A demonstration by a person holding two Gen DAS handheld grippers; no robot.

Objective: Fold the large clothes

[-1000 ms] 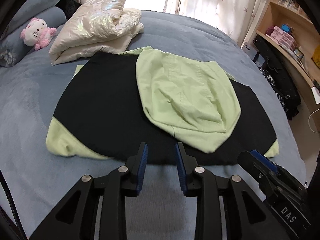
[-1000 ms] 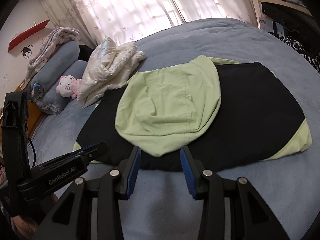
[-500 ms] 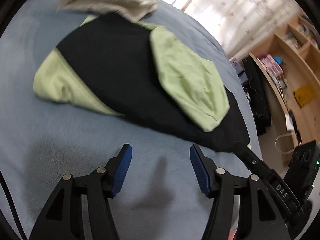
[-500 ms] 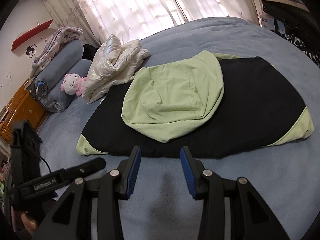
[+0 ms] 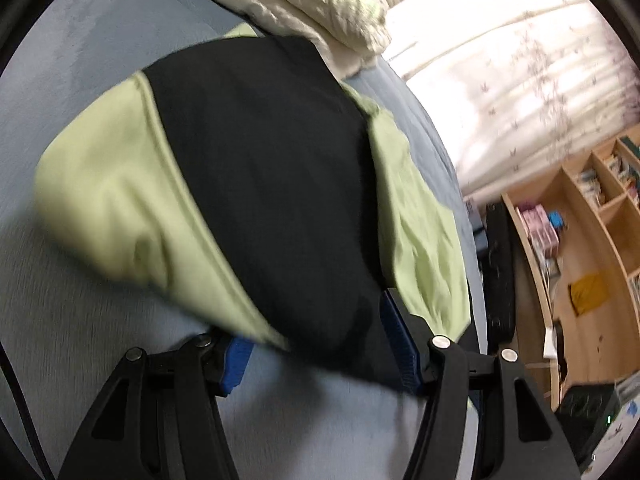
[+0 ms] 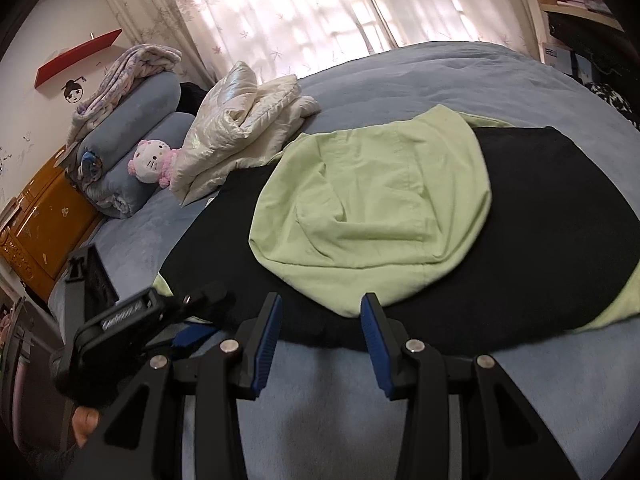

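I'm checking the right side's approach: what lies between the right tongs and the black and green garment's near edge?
Nothing visible. Only bare blue bedspread lies between the open right tongs and the garment.

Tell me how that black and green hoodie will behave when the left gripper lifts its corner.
The hoodie will likely drape limply: its hood lies creased and flat. The left gripper straddles only one corner, so the rest probably drags across the bed.

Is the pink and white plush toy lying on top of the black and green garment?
No, the plush toy rests against the rolled blue bedding, apart from the garment.
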